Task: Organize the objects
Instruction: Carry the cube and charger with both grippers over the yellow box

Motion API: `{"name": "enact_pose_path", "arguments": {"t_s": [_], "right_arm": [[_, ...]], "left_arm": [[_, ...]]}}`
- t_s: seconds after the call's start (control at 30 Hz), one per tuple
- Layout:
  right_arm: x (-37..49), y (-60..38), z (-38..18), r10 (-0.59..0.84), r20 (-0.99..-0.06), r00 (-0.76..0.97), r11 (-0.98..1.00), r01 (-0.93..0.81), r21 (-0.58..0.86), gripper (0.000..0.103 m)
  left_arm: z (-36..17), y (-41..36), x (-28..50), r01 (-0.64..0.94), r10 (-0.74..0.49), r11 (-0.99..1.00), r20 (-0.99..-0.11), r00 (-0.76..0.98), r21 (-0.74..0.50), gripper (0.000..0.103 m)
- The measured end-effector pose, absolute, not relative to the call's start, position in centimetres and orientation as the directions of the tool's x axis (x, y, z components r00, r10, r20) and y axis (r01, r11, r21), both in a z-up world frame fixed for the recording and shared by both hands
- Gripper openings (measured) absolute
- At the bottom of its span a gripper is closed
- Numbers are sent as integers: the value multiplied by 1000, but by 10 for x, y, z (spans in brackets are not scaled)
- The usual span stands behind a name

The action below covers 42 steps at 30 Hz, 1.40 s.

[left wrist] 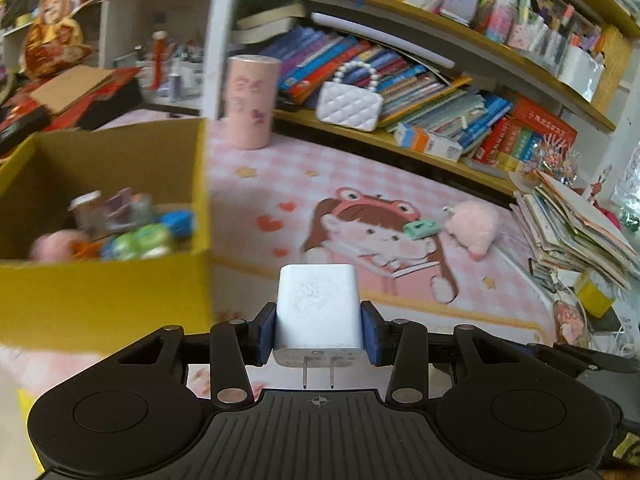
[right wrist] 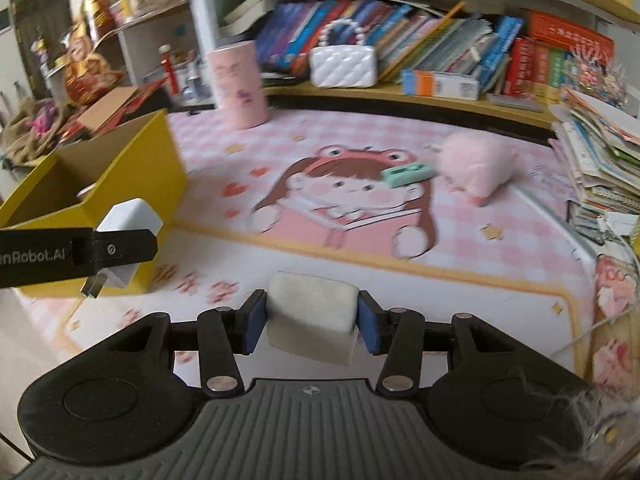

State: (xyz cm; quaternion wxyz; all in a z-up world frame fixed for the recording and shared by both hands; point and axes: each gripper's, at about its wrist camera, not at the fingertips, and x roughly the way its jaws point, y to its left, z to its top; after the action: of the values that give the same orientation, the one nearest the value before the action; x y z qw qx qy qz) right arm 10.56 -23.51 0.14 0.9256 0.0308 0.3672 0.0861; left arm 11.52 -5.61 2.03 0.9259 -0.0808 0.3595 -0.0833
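Note:
My left gripper (left wrist: 318,326) is shut on a white plug charger (left wrist: 318,312), prongs toward the camera, held above the pink mat just right of the yellow box (left wrist: 104,292). The charger also shows in the right wrist view (right wrist: 130,216), in the left gripper (right wrist: 116,250) beside the yellow box (right wrist: 132,168). My right gripper (right wrist: 312,320) is shut on a white block, like an eraser (right wrist: 312,316), above the mat's front part. A mint green item (right wrist: 406,172) and a pink plush (right wrist: 476,164) lie on the mat.
The yellow box holds several small items (left wrist: 132,232). A pink cylinder (left wrist: 250,102) and white quilted purse (left wrist: 348,106) stand at the back by bookshelves (left wrist: 440,92). A stack of papers (left wrist: 576,232) sits at the right.

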Motion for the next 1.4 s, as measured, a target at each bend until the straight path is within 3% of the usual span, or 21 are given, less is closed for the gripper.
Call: {"name": "enact_pose_path", "arguments": {"t_s": [0.7,1.17,1.4], "right_arm": [[12,-59,-1,332,-690,643,931,-341,130,45],[-6,-26,14,325,-659,678,931,-351,99,45],[24,-33,41,290,-552,782,950,-306,65,45]], "left_arm": [[16,102,-3,-81,-91,972,-668,738,-222,41],[33,138,-24,-68,-86,972,-605,792,-227,41],[60,144,3,-35,-94,971,-515,852,-236,41]]}}
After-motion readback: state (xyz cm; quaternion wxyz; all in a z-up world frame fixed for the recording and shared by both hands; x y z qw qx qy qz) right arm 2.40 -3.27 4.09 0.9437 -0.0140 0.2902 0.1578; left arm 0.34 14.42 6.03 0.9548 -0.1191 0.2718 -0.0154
